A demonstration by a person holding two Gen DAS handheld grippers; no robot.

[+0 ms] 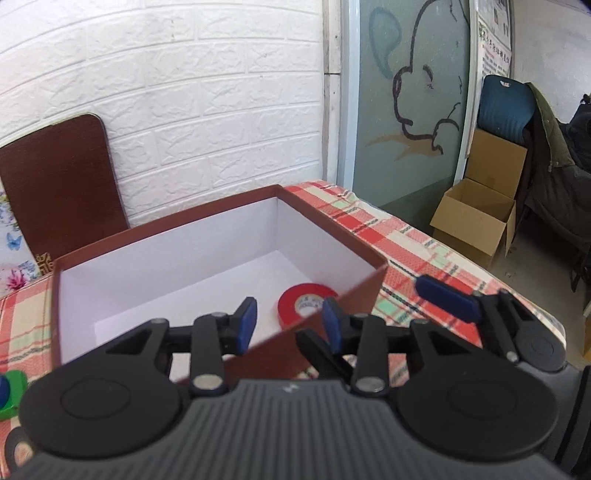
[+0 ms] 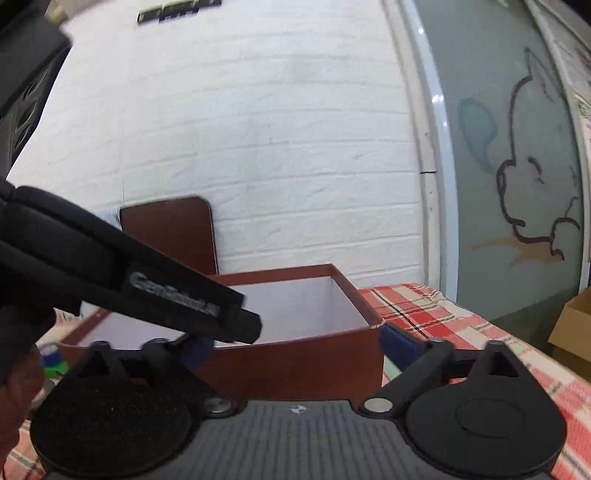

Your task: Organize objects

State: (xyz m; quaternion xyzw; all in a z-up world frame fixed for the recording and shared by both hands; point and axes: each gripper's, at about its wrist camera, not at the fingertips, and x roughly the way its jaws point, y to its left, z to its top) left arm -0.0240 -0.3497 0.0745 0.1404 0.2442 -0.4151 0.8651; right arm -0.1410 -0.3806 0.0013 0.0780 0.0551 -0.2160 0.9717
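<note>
site: we read it as a makeshift room in an office or school | cues: white brick-pattern wall [image 1: 207, 110] | cartoon-painted glass partition [image 1: 410, 92] | plaid tablecloth [image 1: 417, 254] | cardboard boxes [image 1: 476, 218] | coat-draped chair [image 1: 506, 107]

Left gripper [image 1: 290, 325] jaws slightly parted; right gripper [image 2: 295, 343] seemingly spread wide.

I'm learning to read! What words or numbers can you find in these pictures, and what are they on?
Gripper handle: raised letters, perhaps starting "Gen"; the rest is blurred.
Red tape roll in the box: printing on the inner ring, too small to read.
Wall poster: lines of print, too small to read.
Black sign high on the white wall: blurred, unreadable.
Nothing else has writing I can read.
</note>
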